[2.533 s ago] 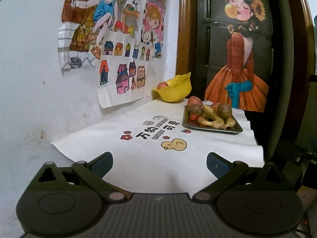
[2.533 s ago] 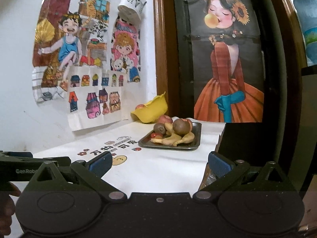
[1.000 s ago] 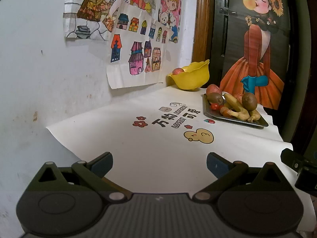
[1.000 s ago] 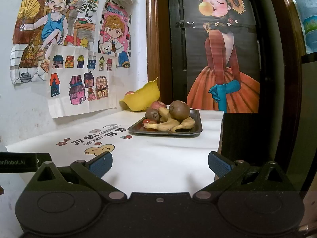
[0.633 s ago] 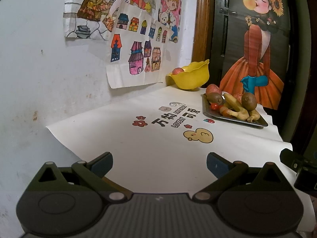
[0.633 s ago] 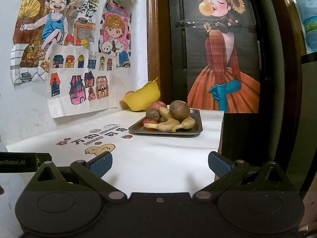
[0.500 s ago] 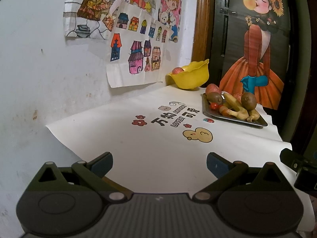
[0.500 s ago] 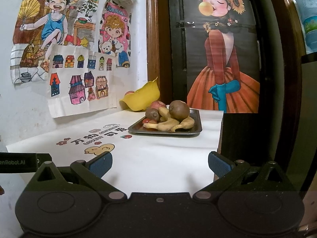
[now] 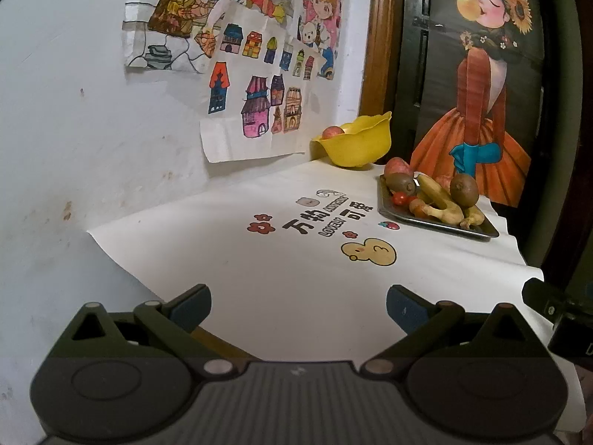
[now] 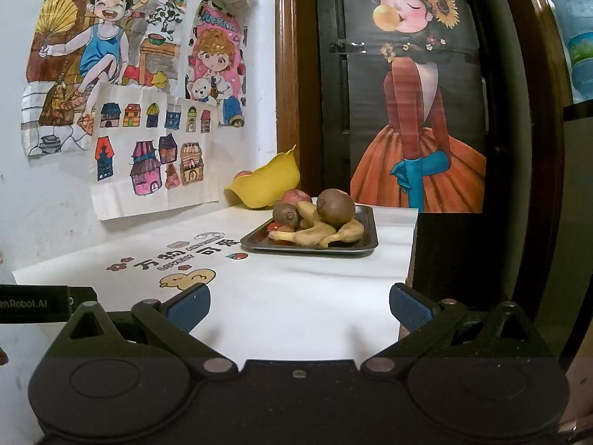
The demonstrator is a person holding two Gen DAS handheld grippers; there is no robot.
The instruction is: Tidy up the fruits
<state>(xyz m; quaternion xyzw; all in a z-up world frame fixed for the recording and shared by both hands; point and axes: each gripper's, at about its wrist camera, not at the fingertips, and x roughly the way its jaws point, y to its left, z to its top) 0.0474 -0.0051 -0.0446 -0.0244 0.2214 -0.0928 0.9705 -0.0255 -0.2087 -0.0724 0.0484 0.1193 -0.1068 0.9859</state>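
Observation:
A dark metal tray (image 9: 393, 212) (image 10: 365, 244) at the table's far right end holds bananas (image 9: 437, 194) (image 10: 322, 231), two kiwis (image 9: 464, 184) (image 10: 335, 205), a red apple (image 9: 396, 166) (image 10: 294, 197) and small red tomatoes (image 9: 400, 198). Behind it a yellow bowl (image 9: 357, 141) (image 10: 268, 181) holds one reddish fruit (image 9: 331, 131). My left gripper (image 9: 298, 302) stands open over the near end of the table, holding nothing. The right gripper (image 10: 299, 306) is open too, empty, well short of the tray.
A white printed cloth (image 9: 296, 259) covers the table, which stands against a white wall (image 9: 74, 129) with children's drawings. A dark door with a poster (image 10: 411, 111) is behind the tray. The table's right edge (image 10: 413, 244) drops off beside the tray.
Both grippers came closer to the table and tray over the last seconds; in the last half second almost nothing moved. Both stay open.

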